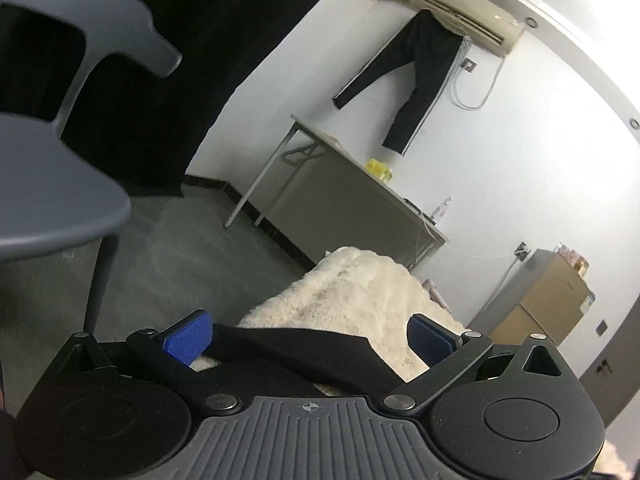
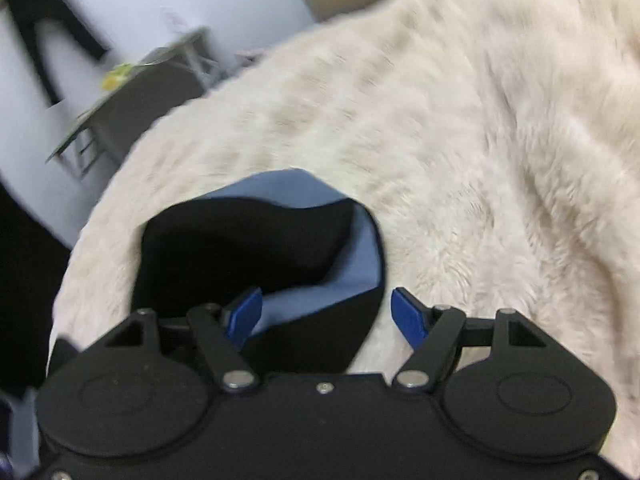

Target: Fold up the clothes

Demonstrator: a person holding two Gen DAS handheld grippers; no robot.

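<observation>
Right wrist view: black garment with blue lining [image 2: 280, 256] lies crumpled on cream fleece blanket [image 2: 460, 140], bare fleece all round. Right gripper [image 2: 326, 312] jaws apart, cloth between, unpinched. Frame blurred. Left gripper [image 1: 308, 340] jaws apart; black cloth strip [image 1: 296, 354] spans between them, ends hidden.

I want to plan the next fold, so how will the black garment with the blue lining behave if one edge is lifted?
The black garment probably drapes limply: it already curls over itself, showing blue lining. It looks thin, so likely light. The fluffy white blanket beneath may drag on it rather than let it slide.
</observation>
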